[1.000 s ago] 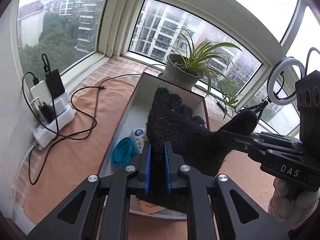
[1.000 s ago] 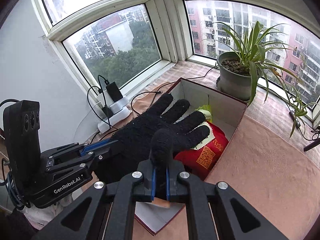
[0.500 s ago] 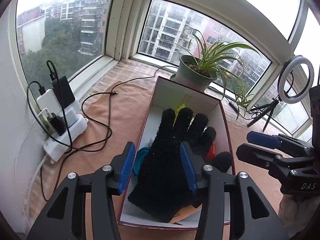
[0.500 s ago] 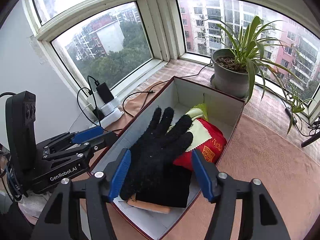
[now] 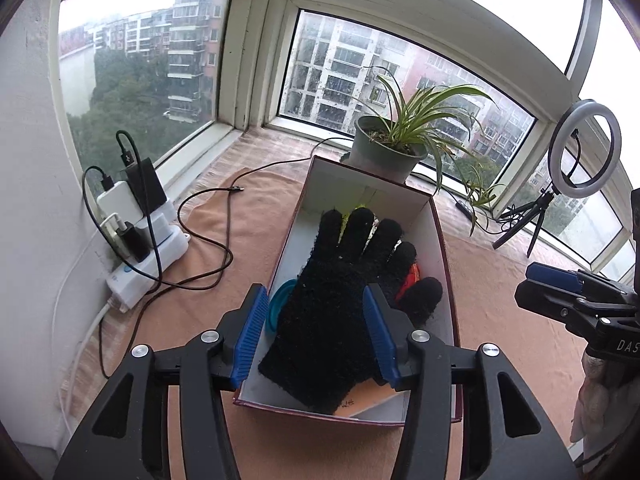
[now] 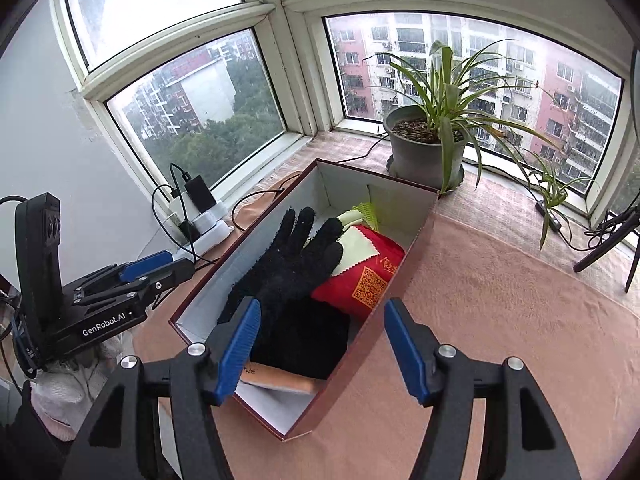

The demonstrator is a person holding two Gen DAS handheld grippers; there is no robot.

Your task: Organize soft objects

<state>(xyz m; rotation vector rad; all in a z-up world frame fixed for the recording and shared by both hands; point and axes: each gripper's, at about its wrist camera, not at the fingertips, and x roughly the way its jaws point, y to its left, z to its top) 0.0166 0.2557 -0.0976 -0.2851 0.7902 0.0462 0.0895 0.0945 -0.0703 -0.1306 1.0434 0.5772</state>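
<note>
A black knit glove [image 5: 344,312] lies flat in the open maroon box [image 5: 447,264], fingers pointing to the far end, loose of both grippers. My left gripper [image 5: 314,296] hovers above its cuff with the jaws opening, blue pads clear of the fabric. From the right wrist, the glove [image 6: 296,280] partly covers a red pouch [image 6: 368,276] and a yellow-green cloth [image 6: 368,212]. My right gripper [image 6: 322,308] stands open over the box's near right wall [image 6: 416,248], nothing in it. Each gripper shows in the other's view: the right gripper [image 5: 560,292], the left gripper [image 6: 148,272].
A blue round item [image 5: 280,304] and an orange flat card [image 6: 280,378] lie under the glove. A potted plant [image 5: 384,156] stands behind the box, a power strip with chargers [image 5: 148,248] and cables at left, a ring light [image 5: 584,156] at right. Peach cloth covers the sill.
Both grippers went from shut on the black glove to open. The glove dropped flat into the box, and both grippers drew back and slightly up from it.
</note>
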